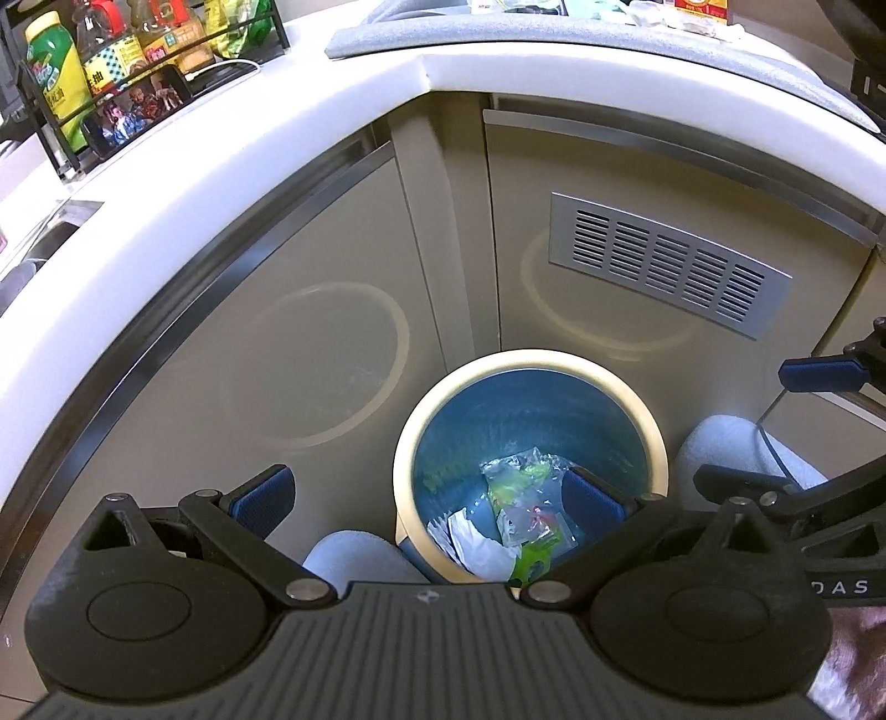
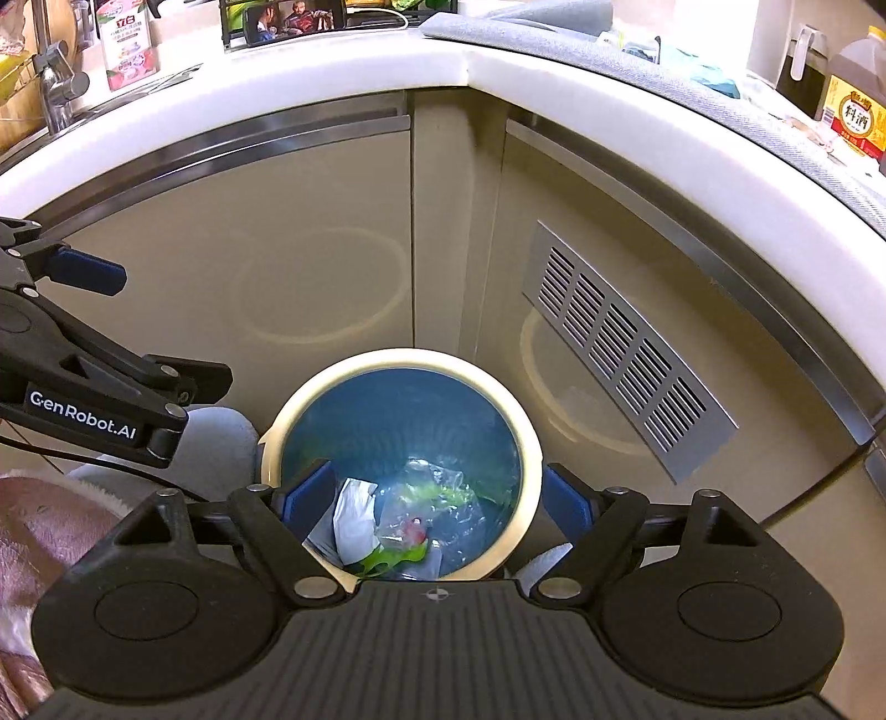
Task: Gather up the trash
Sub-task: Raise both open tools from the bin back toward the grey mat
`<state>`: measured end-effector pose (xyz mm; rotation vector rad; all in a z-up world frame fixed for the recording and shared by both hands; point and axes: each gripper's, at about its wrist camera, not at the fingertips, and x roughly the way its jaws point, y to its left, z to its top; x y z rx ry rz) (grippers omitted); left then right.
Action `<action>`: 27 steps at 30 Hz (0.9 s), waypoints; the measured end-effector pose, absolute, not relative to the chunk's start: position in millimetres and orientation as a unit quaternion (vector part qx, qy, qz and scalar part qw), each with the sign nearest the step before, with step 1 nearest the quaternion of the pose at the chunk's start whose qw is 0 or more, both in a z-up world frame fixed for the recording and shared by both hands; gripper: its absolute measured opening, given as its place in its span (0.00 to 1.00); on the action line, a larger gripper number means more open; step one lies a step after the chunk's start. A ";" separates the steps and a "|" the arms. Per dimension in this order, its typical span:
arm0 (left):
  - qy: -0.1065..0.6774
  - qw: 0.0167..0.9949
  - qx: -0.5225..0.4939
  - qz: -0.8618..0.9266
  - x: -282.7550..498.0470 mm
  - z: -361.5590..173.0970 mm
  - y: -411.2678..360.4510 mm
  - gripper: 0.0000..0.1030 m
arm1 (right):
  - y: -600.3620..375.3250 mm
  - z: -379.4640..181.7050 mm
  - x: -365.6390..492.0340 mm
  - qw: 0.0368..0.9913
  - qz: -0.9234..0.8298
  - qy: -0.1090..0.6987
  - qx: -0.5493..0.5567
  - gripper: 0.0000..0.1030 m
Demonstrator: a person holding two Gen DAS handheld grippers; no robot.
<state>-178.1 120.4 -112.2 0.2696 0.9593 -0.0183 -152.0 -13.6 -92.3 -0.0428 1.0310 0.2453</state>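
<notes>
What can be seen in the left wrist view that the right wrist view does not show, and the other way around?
Only the left wrist view shows the yellow-green bottle in the rack on the counter.

Only the right wrist view shows the tap by the sink, the pink-and-white carton and the brown bottle with a red label.

Both show the blue bin with a cream rim in the cabinet corner, white paper and clear plastic wrappers inside it, the metal vent, the phone and both open hand-held grippers, left and right.
</notes>
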 end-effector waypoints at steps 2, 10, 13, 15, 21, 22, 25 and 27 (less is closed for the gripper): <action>0.462 0.878 0.129 -0.009 -177.5 -112.6 120.6 1.00 | -13.7 -92.9 -151.2 0.862 0.117 0.493 -0.020 0.82; 0.447 0.883 0.142 -0.007 -178.8 -107.8 117.1 1.00 | -14.1 -95.5 -148.3 0.859 0.118 0.497 -0.020 0.82; 0.437 0.886 0.153 -0.013 -179.6 -103.1 113.8 1.00 | -13.7 -95.8 -147.4 0.860 0.117 0.496 -0.021 0.82; 0.433 0.888 0.155 -0.017 -179.8 -100.3 112.1 1.00 | -13.0 -95.8 -147.8 0.861 0.116 0.495 -0.022 0.82; 0.427 0.890 0.158 -0.025 -179.2 -91.8 108.0 1.00 | -15.9 -92.5 -150.5 0.867 0.112 0.486 -0.017 0.83; 0.426 0.891 0.157 -0.027 -178.8 -90.1 107.8 1.00 | -17.0 -91.3 -151.1 0.868 0.112 0.483 -0.016 0.83; 0.425 0.891 0.154 -0.032 -176.8 -85.3 105.7 1.00 | -20.1 -87.1 -154.3 0.874 0.110 0.474 -0.010 0.85; 0.424 0.892 0.151 -0.035 -175.3 -81.8 104.1 1.00 | -23.7 -83.3 -154.2 0.877 0.110 0.468 -0.005 0.86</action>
